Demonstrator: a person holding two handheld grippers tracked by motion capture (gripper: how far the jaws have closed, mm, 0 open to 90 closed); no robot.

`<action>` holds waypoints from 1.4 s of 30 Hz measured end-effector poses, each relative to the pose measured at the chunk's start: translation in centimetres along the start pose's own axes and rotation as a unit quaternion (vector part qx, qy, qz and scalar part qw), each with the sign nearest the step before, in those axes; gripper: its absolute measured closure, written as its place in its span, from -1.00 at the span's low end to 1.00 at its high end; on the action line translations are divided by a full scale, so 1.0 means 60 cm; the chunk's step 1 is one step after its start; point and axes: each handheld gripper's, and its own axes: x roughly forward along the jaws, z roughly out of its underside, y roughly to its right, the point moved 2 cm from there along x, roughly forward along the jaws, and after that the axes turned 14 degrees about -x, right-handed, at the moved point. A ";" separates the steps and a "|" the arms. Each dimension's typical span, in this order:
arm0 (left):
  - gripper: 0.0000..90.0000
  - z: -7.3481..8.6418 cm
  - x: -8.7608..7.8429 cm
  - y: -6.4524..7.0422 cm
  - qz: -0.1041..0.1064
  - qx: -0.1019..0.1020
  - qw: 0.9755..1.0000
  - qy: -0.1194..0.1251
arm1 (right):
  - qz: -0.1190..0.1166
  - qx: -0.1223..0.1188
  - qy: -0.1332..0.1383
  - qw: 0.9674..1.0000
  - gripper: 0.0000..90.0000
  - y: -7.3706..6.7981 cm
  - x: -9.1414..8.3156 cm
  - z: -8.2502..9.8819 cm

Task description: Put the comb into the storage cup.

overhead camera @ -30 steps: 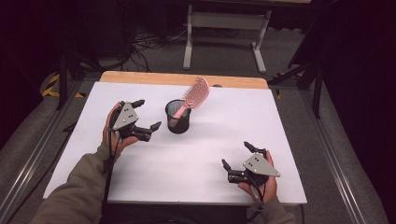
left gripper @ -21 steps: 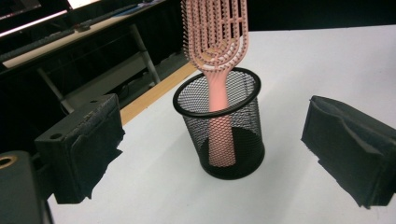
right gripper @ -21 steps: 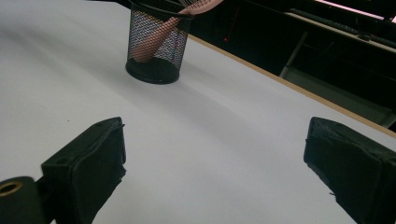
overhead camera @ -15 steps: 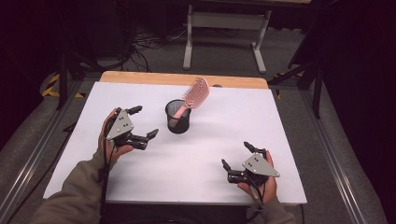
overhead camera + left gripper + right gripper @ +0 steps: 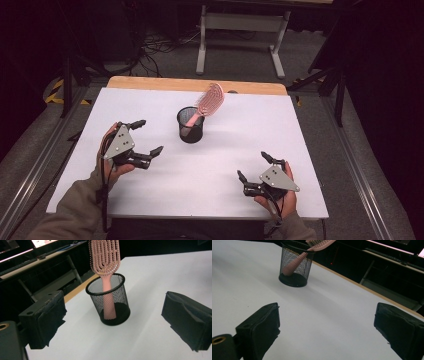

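The high view looks forward and down over my white table [image 5: 210,175]. My left gripper's camera sits close to the black mesh cup [image 5: 108,300] holding the pink hairbrush [image 5: 106,262]; my right one sees both from farther off.

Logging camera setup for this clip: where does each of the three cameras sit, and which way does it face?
High view: above the person's side, looking forward and down on the white table; forearms, left tongs, right tongs.
Left gripper view: on the left tongs, facing the mesh cup holding the pink hairbrush; two open jaws.
Right gripper view: on the right tongs, low over the table, cup farther off; two open jaws.
Shared: all three show cup and brush.
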 end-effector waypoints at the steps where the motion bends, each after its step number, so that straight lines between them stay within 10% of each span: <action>1: -0.87 0.003 -0.006 0.000 0.000 0.003 1.000 -0.002 | 0.000 -0.001 0.000 1.000 -0.84 -0.001 0.000 -0.001; 42: -0.87 0.054 -0.098 0.017 -0.001 0.012 1.000 -0.027 | -0.002 -0.005 -0.002 1.000 -0.85 -0.009 0.005 -0.003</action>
